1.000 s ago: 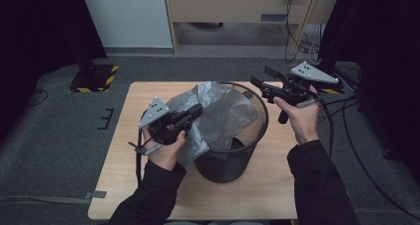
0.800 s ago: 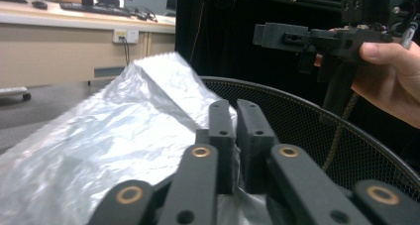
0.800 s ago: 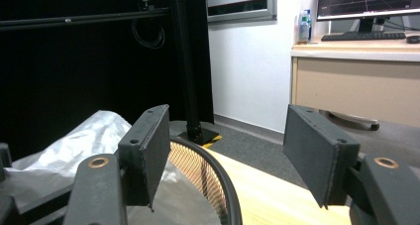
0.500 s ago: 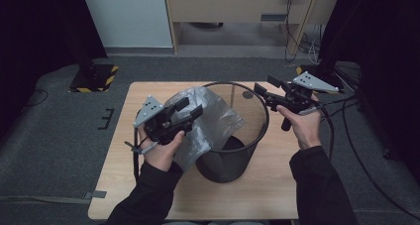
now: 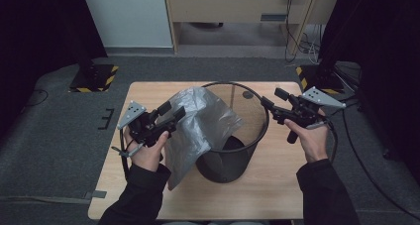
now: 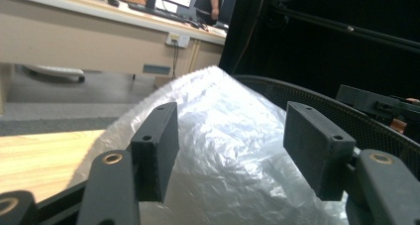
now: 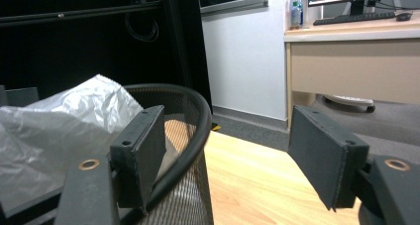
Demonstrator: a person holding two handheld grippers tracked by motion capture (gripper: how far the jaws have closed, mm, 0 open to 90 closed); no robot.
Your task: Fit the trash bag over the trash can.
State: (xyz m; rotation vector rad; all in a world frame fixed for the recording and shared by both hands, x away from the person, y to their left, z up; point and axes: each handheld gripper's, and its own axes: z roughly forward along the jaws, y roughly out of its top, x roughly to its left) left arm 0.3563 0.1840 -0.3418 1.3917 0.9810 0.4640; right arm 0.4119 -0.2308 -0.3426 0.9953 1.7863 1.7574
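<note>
A black wire-mesh waste bin [image 5: 233, 155] stands upright on the wooden table [image 5: 277, 185]. A crumpled grey plastic bag [image 5: 203, 126] drapes over the bin's left rim and hangs down its outside. My left gripper [image 5: 173, 112] is open just left of the bag, its jaws pointing at the bag [image 6: 233, 136] with nothing between them. My right gripper [image 5: 272, 99] is open at the bin's right rim [image 7: 190, 136], jaws wide apart and empty. The bag [image 7: 64, 131] lies beyond the rim in the right gripper view.
The table's edges drop to grey carpet on all sides. A pale desk [image 5: 237, 7] and a white panel [image 5: 124, 17] stand beyond the table. Cables [image 5: 356, 150] trail from the right gripper across the floor. Black curtains flank both sides.
My left gripper has drawn back left and slightly down, away from the bag. My right gripper has dropped and moved left toward the bin's right rim.
</note>
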